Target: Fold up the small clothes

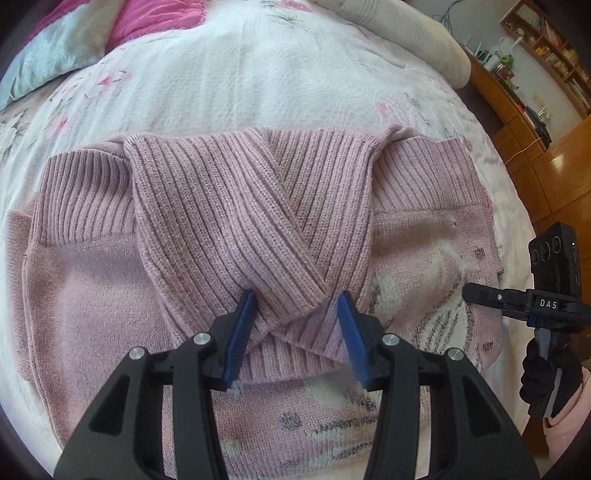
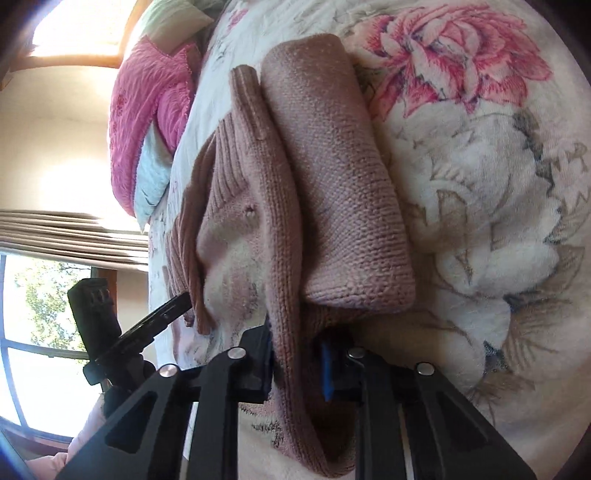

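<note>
A pink knit sweater (image 1: 255,229) lies flat on the bed, its two ribbed sleeves crossed over the body. My left gripper (image 1: 297,325) is open just above the crossing, one blue pad (image 1: 240,332) on each side of the ribbed fabric. My right gripper (image 1: 476,293) comes in from the right at the sweater's side edge, held by a black-gloved hand (image 1: 546,373). In the right wrist view the right gripper (image 2: 295,363) is shut on a thick fold of the sweater (image 2: 332,192) at its edge. The left gripper (image 2: 162,317) shows there at the left.
The bed has a white floral cover (image 1: 258,74). Pink and pale blue pillows (image 1: 74,40) lie at the far left, a beige cushion (image 1: 406,33) at the far right. A wooden shelf unit (image 1: 535,74) stands beyond the bed. A window with curtains (image 2: 55,236) fills the right wrist view's left side.
</note>
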A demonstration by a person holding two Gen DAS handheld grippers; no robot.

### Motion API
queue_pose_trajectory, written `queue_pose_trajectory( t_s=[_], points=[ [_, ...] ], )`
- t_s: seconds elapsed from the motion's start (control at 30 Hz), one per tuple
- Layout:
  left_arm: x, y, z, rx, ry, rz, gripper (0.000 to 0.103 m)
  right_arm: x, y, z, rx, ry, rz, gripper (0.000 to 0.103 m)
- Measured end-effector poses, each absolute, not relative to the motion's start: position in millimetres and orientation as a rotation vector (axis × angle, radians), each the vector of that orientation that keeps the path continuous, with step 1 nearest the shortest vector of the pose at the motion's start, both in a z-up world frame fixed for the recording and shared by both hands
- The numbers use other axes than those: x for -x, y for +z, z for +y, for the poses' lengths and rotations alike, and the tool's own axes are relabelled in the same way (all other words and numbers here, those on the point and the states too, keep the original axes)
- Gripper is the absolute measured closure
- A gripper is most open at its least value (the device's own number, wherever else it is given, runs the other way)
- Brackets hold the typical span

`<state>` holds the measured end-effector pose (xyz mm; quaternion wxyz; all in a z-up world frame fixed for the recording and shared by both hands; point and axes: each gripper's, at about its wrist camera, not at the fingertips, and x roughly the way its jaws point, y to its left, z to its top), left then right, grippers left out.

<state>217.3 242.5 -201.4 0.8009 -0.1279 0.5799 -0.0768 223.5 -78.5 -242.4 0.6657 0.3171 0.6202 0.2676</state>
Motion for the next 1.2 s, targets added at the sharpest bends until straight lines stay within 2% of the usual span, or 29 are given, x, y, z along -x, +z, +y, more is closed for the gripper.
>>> queue_pose_trajectory(
  t_s=[0.33, 0.47, 0.6, 0.73, 0.87, 1.0, 1.2],
  points=[
    [-221, -204, 242, 0.285, -0.174, 1.259, 0.056, -220, -249, -81, -0.702, 0.511, 1.449, 0.086],
    [-205, -170, 270, 0.401, -0.190, 1.192, 0.057, -220, -192, -62, -0.694, 0.581, 1.361, 0.087],
    [-174, -145, 313, 0.506, -0.159, 1.109, 0.055, -227, -126, -1, -0.530, 0.676, 1.296, 0.087],
    [-150, -136, 351, 0.544, -0.111, 1.086, 0.055, -224, -96, 73, -0.370, 0.786, 1.278, 0.087],
    [-133, -138, 390, 0.625, -0.063, 1.074, 0.054, -214, -102, 145, -0.187, 0.843, 1.318, 0.087],
    [-121, -147, 420, 0.704, -0.027, 1.068, 0.054, -203, -130, 197, -0.057, 0.862, 1.385, 0.087],
    [-118, -154, 435, 0.746, -0.028, 1.063, 0.054, -197, -173, 230, 0.032, 0.830, 1.456, 0.082]
  ],
)
